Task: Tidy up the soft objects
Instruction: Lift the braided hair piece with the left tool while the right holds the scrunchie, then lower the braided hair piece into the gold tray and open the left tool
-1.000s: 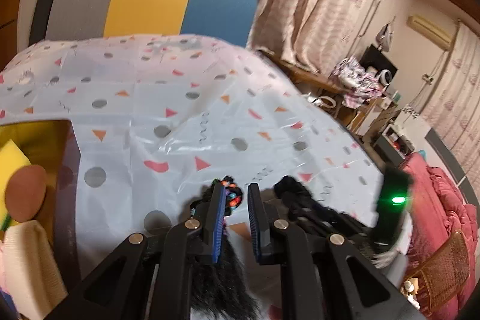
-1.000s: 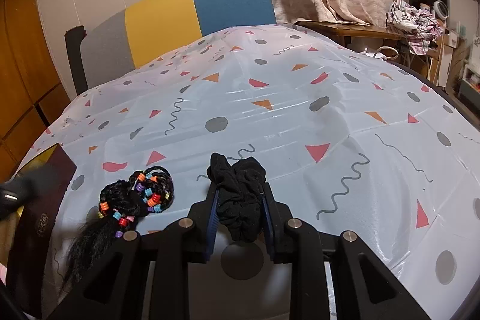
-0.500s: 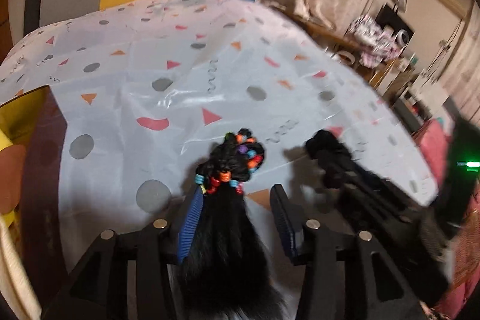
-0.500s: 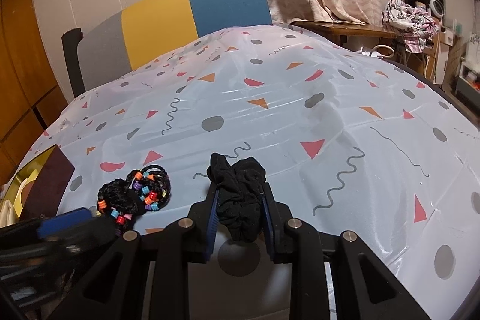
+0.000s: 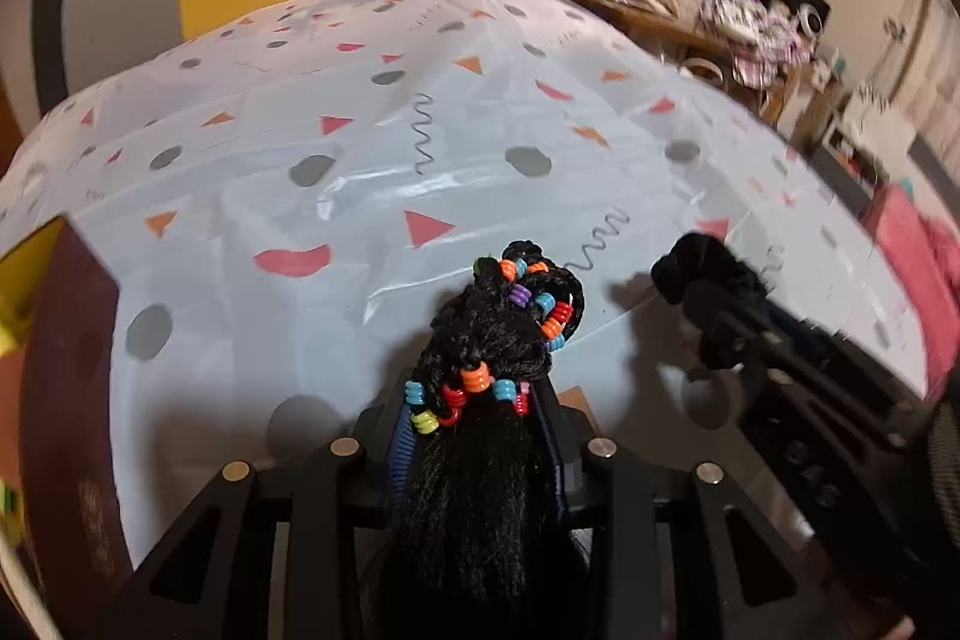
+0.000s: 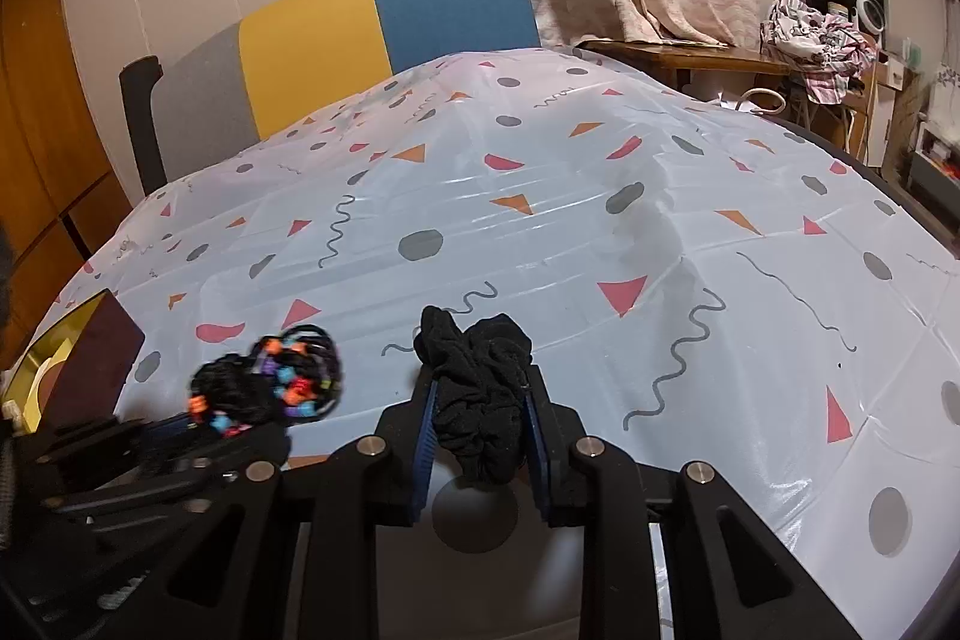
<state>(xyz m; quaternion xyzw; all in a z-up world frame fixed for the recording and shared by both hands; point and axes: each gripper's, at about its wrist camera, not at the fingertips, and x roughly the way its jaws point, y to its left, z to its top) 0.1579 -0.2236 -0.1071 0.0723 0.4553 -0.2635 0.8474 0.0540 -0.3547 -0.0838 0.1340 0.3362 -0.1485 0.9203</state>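
We see the left gripper [image 5: 480, 436] with its jaws just having been closing on the beaded black hairpiece [image 5: 498, 334], whose loose hair fills the gap between the blue pads; the beaded coil lies ahead on the patterned tablecloth [image 5: 300, 196]. The right gripper [image 6: 480, 436] is clamped narrow on the black scrunchie [image 6: 480, 388], just beside the hairpiece. We judge the left hold the risk (hair is slippery and compresses); pinched by loose strands only, the piece could slide out on lifting, or the coil could unravel and drag; the box [image 5: 66, 370] at the left edge seems the likely destination.
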